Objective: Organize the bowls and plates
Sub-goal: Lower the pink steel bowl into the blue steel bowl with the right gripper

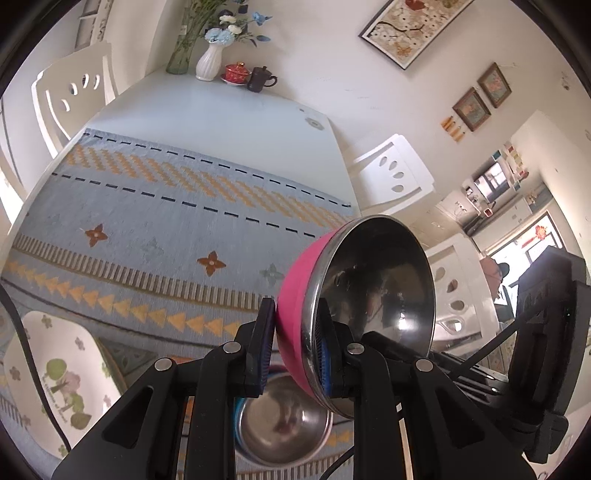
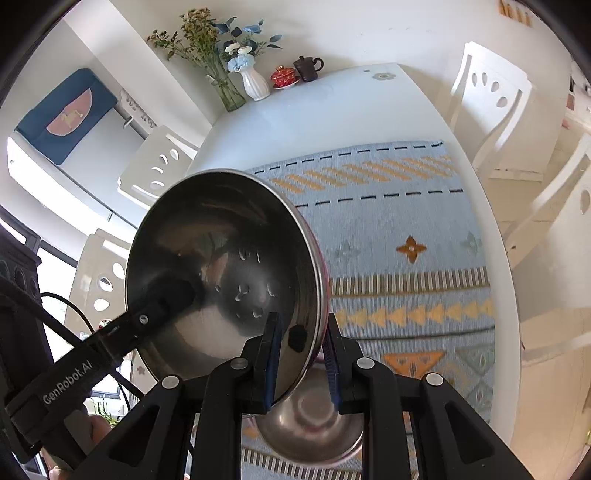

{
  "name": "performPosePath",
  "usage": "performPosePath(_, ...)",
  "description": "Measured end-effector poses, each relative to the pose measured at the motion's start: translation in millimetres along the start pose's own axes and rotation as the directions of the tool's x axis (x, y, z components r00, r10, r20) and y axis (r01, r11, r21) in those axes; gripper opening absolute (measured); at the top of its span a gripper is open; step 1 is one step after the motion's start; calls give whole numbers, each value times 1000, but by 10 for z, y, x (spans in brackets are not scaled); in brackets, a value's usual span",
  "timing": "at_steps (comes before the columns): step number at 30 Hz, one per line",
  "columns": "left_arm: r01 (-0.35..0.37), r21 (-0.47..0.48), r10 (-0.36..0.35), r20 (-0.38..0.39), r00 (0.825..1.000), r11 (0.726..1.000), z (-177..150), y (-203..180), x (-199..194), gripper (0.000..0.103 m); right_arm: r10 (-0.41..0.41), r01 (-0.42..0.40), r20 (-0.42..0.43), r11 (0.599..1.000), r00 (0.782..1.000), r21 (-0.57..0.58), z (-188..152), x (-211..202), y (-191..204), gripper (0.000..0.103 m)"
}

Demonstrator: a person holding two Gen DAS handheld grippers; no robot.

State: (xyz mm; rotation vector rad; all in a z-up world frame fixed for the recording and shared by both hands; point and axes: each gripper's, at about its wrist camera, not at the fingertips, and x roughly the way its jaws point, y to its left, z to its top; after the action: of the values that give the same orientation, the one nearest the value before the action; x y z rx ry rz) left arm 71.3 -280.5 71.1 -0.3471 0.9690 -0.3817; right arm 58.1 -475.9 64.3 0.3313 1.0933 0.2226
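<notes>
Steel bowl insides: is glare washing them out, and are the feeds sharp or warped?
Left wrist: the pink bowl has only small highlights inside and dark reflections; the table curves strongly from the fisheye.
Right wrist: the held bowl has a broad pale sheen low inside and visible droplets; the centre is sharp and the chair bends at the edge.

The surface point(image 1: 236, 110) is white, covered in part by a blue patterned cloth point(image 1: 155, 206). At its far edge, against the wall: a glass vase point(image 1: 181, 55), a white vase point(image 1: 209, 62) with blue flowers, a red lidded cup point(image 1: 236, 72), a dark mug point(image 1: 260, 79). White chairs point(image 1: 395, 173) stand alongside; framed pictures point(image 1: 413, 26) hang above.
</notes>
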Motion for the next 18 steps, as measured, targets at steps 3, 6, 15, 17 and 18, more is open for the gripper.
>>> performPosePath(3, 10, 16, -9, -8, 1000, 1000, -98, -11, -61, 18, -2, 2, -4, 1000, 1000, 23, -122, -36, -11, 21)
performPosePath(6, 13, 32, -13, -20, 1000, 999, -199, -33, -91, 18, -13, 13, -2, 999, 1000, 41, -253, -77, -16, 21)
performPosePath(15, 33, 58, -29, -66, 997, 998, -431, -73, -127, 18, -31, 31, -2, 995, 1000, 99, -512, -187, -72, 21)
performPosePath(17, 37, 65, -32, -69, 997, 997, -461, -91, -148, 18, -34, 34, 0, 994, 999, 107, -546, -215, -75, 21)
performPosePath(18, 38, 68, -33, -70, 997, 997, -470, -96, -153, 18, -35, 35, 2, 993, 999, 111, -562, -229, -80, 21)
